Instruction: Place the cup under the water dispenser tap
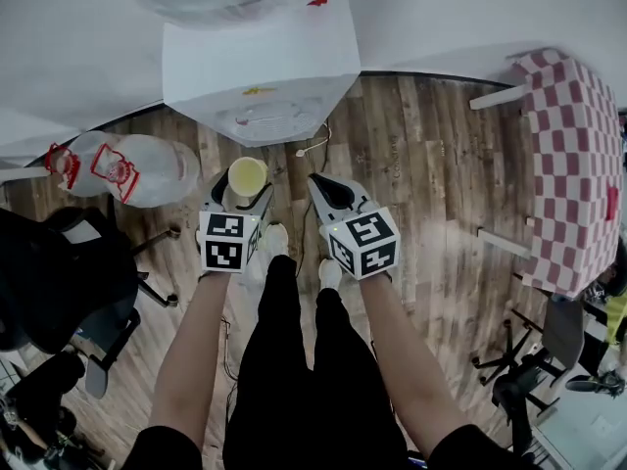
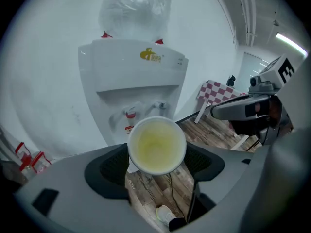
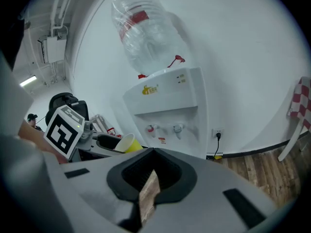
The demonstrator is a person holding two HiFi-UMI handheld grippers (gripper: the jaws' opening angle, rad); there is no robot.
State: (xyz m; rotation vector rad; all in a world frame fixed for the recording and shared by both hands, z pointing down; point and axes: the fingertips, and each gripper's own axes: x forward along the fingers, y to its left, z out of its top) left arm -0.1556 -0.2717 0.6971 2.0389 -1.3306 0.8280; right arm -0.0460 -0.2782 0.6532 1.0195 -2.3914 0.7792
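Observation:
A yellow paper cup (image 1: 247, 176) sits upright between the jaws of my left gripper (image 1: 245, 192), which is shut on it. In the left gripper view the cup (image 2: 156, 145) is empty and points toward the white water dispenser (image 2: 136, 86). A red tap (image 2: 129, 114) and a second tap (image 2: 160, 106) sit in the dispenser's recess, a short way beyond the cup. My right gripper (image 1: 325, 188) hangs beside the left one, shut on nothing. In the right gripper view, the cup (image 3: 127, 143) shows left of the dispenser (image 3: 165, 101).
A spare water bottle (image 1: 127, 169) lies on the wood floor at the left, near a black office chair (image 1: 59, 282). A red-checked table (image 1: 578, 164) stands at the right. A power cord (image 1: 312, 148) runs from the dispenser to a wall socket (image 3: 217, 132).

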